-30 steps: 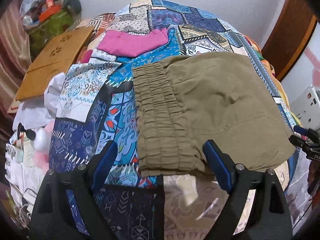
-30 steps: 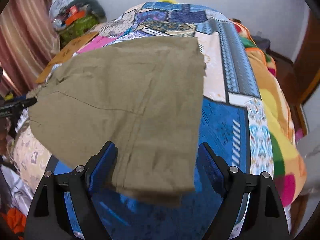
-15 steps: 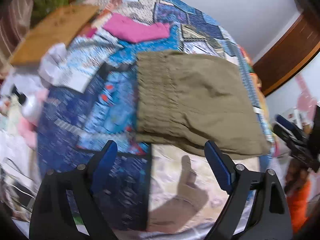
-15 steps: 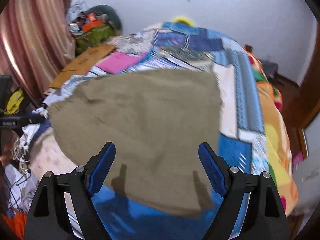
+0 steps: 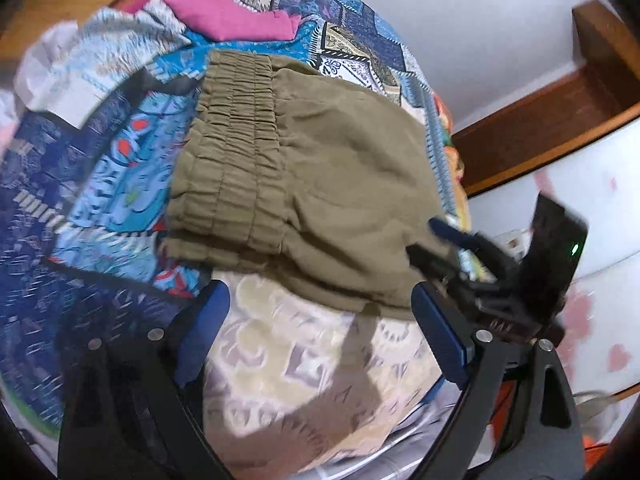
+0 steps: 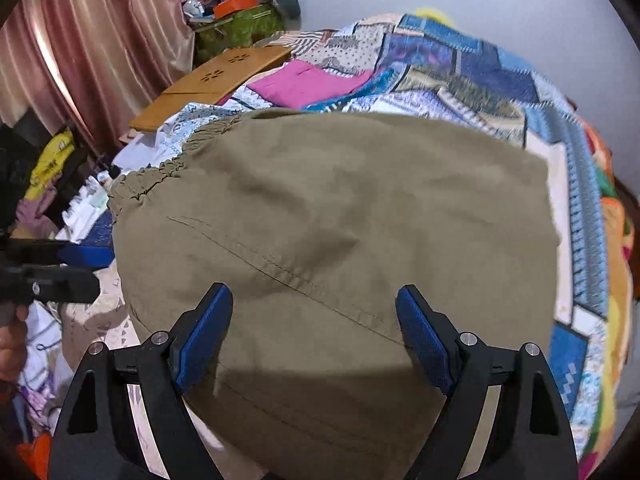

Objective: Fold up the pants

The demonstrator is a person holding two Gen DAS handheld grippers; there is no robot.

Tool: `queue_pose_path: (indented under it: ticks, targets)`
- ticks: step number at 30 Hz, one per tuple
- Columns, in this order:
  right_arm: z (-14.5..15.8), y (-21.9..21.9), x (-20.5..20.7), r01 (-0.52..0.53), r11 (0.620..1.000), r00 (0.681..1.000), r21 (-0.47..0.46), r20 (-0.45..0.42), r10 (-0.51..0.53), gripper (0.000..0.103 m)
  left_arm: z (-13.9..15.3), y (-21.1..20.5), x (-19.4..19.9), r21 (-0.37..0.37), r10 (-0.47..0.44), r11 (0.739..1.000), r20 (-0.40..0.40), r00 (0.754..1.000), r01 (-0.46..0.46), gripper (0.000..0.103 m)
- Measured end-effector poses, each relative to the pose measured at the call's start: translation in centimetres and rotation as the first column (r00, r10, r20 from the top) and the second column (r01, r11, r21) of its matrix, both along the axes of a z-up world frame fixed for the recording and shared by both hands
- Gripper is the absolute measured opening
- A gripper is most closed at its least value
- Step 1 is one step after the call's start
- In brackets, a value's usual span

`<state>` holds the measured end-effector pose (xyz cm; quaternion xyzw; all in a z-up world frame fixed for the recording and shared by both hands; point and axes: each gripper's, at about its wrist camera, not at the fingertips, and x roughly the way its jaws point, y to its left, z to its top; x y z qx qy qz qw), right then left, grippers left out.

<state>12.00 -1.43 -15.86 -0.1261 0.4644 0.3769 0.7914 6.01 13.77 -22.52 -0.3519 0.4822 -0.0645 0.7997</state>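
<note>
Olive pants (image 5: 320, 168) lie folded on the patchwork bed cover (image 5: 120, 184), the gathered elastic waistband to the left. My left gripper (image 5: 320, 300) hangs over the near edge of the bed just short of the pants. Its jaws are opening and nothing is between them. In the right wrist view the pants (image 6: 340, 220) fill the middle, a stitched seam crossing them. My right gripper (image 6: 314, 294) hovers open above their near part, pads clear of the cloth. The right gripper (image 5: 480, 272) shows at the pants' right end, and the left gripper (image 6: 52, 272) at the left edge.
A pink cloth (image 6: 304, 82) lies farther back on the bed. A wooden board (image 6: 216, 76) leans at the left beside a pink curtain (image 6: 88, 52) and piled clutter (image 6: 240, 12). A brown door frame (image 5: 560, 120) stands to the right. The bed's near edge drops away below both grippers.
The left gripper has rolled and drawn back from the waistband corner. The right gripper has slid left from the pants' right near corner to over their middle.
</note>
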Motion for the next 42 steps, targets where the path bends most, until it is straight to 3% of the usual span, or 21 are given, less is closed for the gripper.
queue_pose_path:
  ticks: [4,9,12,13,14,18,20,24,26,31,34,37,42]
  targets:
    - [0.0,-0.4,-0.1,-0.021,1.000,0.999,0.016,-0.024,0.021,0.083,-1.0,1.2,1.6,-0.098,0.030,0.995,0.017,0.999,-0.028,0.092]
    - [0.0,-0.5,-0.4,-0.037,0.999,0.999,0.019,-0.017,0.037,0.083,-1.2,1.7,3.3,-0.099,0.057,0.994,0.017,0.998,-0.055,0.092]
    - [0.0,-0.6,-0.3,-0.037,0.999,0.999,0.033,-0.020,0.038,0.083,-0.9,1.7,3.8,-0.013,0.092,0.996,-0.001,0.996,-0.092,0.071]
    - [0.0,-0.7,-0.4,-0.037,0.999,0.999,0.037,-0.018,0.038,0.083,-0.8,1.6,3.9,0.051,0.105,0.993,-0.015,0.994,-0.104,0.056]
    - [0.0,-0.7,-0.4,-0.036,0.999,0.999,0.039,-0.018,0.037,0.083,-0.7,1.6,3.9,0.081,0.109,0.991,-0.021,0.994,-0.107,0.050]
    - [0.3,-1.1,-0.5,-0.008,0.999,1.000,0.045,-0.018,0.008,0.083,-0.1,2.0,3.5,0.105,0.132,0.986,0.000,0.991,-0.132,0.039]
    - [0.5,-1.6,-0.6,0.021,0.998,1.000,0.056,-0.021,-0.020,0.083,0.8,1.9,3.3,0.163,0.147,0.975,0.021,0.989,-0.148,0.036]
    - [1.5,-3.3,-0.9,0.071,0.994,0.997,0.085,-0.009,-0.070,0.083,2.7,1.4,3.4,0.306,0.135,0.941,0.051,0.990,-0.144,0.035]
    - [1.9,-4.5,-0.8,0.105,0.990,0.994,0.098,-0.002,-0.105,0.083,4.0,1.2,3.6,0.389,0.127,0.910,0.074,0.989,-0.146,0.035]
    - [2.2,-8.6,-0.4,0.224,0.971,0.974,0.080,0.021,-0.226,0.083,7.7,0.1,4.1,0.582,0.112,0.791,0.168,0.979,-0.190,0.035]
    - [1.3,-10.3,-0.3,0.289,0.957,0.956,0.033,0.042,-0.290,0.083,9.3,-0.6,4.5,0.609,0.087,0.768,0.206,0.975,-0.197,0.034]
    - [-0.3,-11.5,-0.4,0.320,0.947,0.948,0.018,-0.006,-0.320,0.083,10.9,-2.4,5.3,0.639,0.033,0.748,0.236,0.971,-0.181,0.032]
    - [-1.4,-12.4,-0.3,0.356,0.931,0.934,0.084,-0.077,-0.350,0.082,13.3,-6.4,6.5,0.652,-0.084,0.747,0.284,0.955,-0.128,0.030]
